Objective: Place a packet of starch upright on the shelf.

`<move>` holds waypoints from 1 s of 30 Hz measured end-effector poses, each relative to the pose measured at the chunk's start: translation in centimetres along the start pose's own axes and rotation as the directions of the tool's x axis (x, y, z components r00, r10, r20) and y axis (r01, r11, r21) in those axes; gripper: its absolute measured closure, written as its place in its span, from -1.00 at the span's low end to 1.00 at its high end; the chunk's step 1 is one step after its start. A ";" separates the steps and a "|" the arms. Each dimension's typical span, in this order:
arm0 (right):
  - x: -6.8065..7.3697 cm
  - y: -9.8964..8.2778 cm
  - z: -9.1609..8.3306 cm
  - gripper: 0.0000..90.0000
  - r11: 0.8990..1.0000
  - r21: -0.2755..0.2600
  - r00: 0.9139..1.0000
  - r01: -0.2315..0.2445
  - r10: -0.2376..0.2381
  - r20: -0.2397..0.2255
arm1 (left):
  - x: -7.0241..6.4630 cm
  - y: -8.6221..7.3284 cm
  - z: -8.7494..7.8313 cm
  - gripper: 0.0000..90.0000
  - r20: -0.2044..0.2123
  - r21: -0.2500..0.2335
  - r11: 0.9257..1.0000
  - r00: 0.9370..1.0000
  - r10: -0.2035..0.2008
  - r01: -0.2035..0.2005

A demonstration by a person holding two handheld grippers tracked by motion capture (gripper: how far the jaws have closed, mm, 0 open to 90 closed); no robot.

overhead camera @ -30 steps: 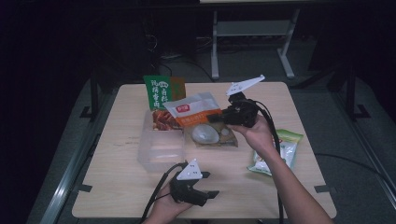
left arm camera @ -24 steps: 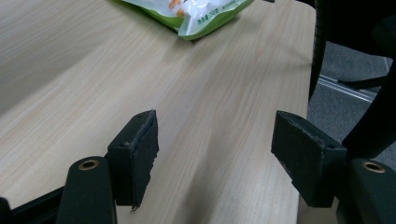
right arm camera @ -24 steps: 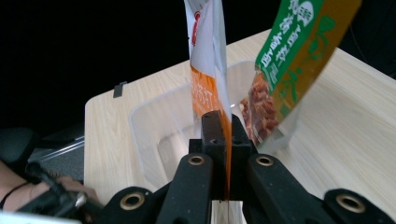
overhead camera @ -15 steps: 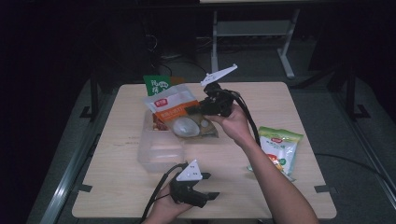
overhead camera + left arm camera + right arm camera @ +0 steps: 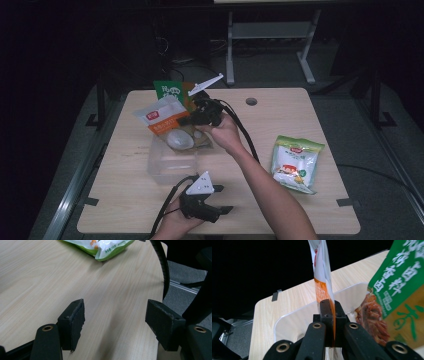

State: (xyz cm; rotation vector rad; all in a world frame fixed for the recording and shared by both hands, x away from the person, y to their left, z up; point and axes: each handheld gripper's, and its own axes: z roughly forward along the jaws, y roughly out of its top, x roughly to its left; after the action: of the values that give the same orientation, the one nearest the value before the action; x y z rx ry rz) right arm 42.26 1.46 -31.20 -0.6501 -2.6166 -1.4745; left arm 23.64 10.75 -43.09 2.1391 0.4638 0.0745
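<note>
My right gripper (image 5: 186, 121) hangs over the back of a clear plastic container (image 5: 167, 165), shut on the edge of an orange-and-white snack packet (image 5: 161, 115). In the right gripper view the jaws (image 5: 329, 308) pinch that packet (image 5: 321, 272), which rises edge-on above the container's rim (image 5: 294, 315). A pale round item (image 5: 180, 140) lies in the container under the packet. My left gripper (image 5: 225, 199) rests near the table's front edge, open and with nothing in it; in the left gripper view its pads (image 5: 75, 317) stand wide apart over bare wood.
A green-and-orange packet (image 5: 172, 92) stands behind the container, close on the right (image 5: 398, 287) in the right gripper view. A green-and-white packet (image 5: 295, 162) lies flat at the table's right. The right gripper's cable (image 5: 245, 137) trails along the forearm.
My right gripper has carried the orange-and-white packet leftward, from the table's middle to above the container. The green-and-white packet on the right is now uncovered. The left gripper has stayed put.
</note>
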 end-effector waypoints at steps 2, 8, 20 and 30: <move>-0.1 0.0 0.9 1.00 1.000 0.009 1.000 -0.003 0.003 0.000 | 0.0 0.0 0.0 -0.31 0.002 -0.003 1.000 1.000 -0.001 0.001; 0.0 -0.2 3.1 1.00 1.000 0.029 1.000 -0.009 0.010 -0.012 | 0.1 -0.2 -0.1 -0.32 0.004 0.008 1.000 1.000 -0.001 0.001; -0.5 -1.2 4.6 0.97 0.998 0.069 1.000 -0.005 0.006 -0.011 | 0.1 -0.3 0.0 -0.32 0.006 0.001 1.000 1.000 -0.009 0.009; 0.1 0.7 4.7 0.47 0.977 0.204 0.997 0.070 -0.076 0.022 | 0.0 -0.2 -0.1 -0.32 0.009 0.007 1.000 1.000 -0.003 0.003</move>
State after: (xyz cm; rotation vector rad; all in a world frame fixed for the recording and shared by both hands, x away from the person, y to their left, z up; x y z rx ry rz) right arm 43.11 5.68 -33.16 -0.5651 -2.7921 -1.1998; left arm 23.57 10.91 -43.23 2.1451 0.4624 0.0617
